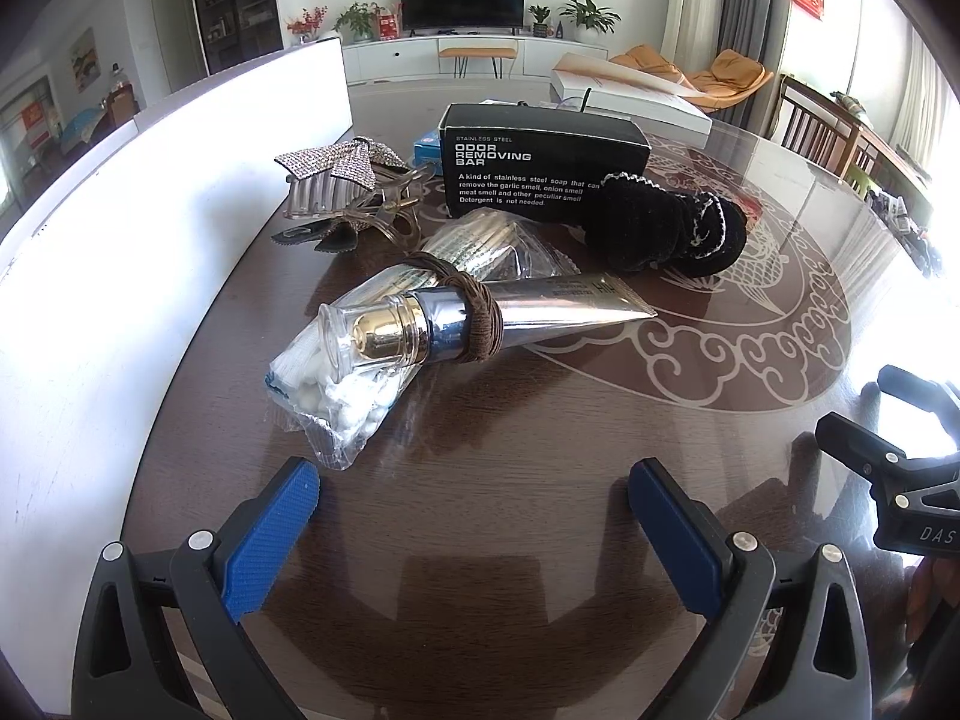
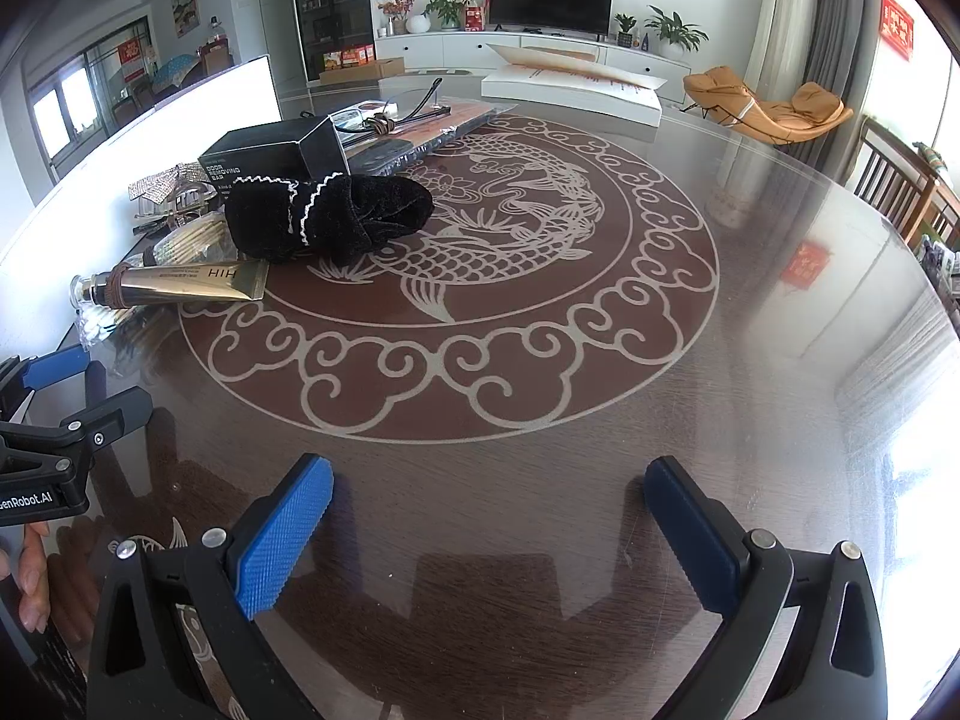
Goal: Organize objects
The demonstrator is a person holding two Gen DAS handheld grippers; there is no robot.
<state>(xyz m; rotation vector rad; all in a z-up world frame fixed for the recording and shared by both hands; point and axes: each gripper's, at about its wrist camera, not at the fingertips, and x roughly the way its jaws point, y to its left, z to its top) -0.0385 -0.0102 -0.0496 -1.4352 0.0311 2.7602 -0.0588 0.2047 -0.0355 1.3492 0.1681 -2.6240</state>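
Tube (image 1: 540,312) of silver cream, brown hair tie (image 1: 480,324) looped round its neck.
It lies ahead of the left gripper (image 1: 474,516), whose fingers are spread, like the right gripper's (image 2: 489,516).

black gripper (image 1: 474,504) frames, blue ribbed pads (image 1: 273,540) (silver screws)

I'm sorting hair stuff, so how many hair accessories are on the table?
3 that I can see: a rhinestone bow claw clip by the white board, a black scrunchie before the black box, and a brown hair tie around the silver tube. Others may be hidden.
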